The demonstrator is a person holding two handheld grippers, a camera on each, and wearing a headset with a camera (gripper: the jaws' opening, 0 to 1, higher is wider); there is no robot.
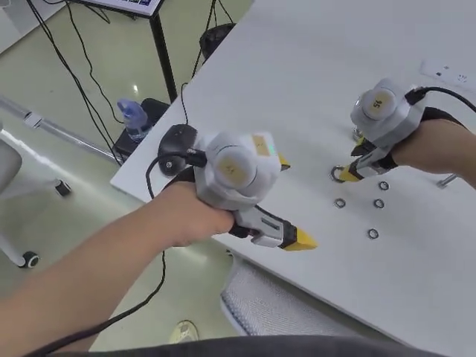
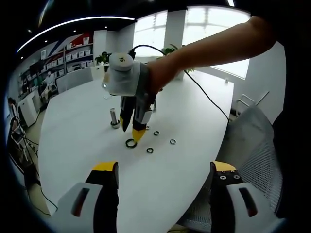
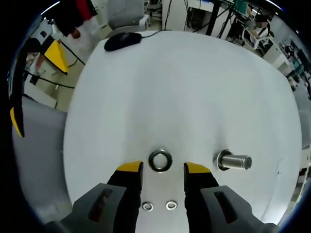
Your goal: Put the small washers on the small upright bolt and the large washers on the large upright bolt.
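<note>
Hovering narrowly open, right gripper (image 3: 163, 168) sits just behind the large washer (image 3: 151, 160) lying flat on the table (image 3: 194, 87) near the large bolt (image 3: 234, 161); stiff, light, probably slippery, so pinch across its rim; left gripper (image 2: 164, 167) gapes wide.

On the white tabletop (image 3: 194, 87), a large silver metal washer (image 3: 160, 160) lies flat just ahead of my right gripper (image 3: 163, 169), between its jaw tips. In the right gripper view, a thick silver upright bolt (image 3: 233, 161) stands right of it. Two small silver washers (image 3: 147, 206) lie nearer, and a black computer mouse (image 3: 122, 41) sits at the far edge.
</note>
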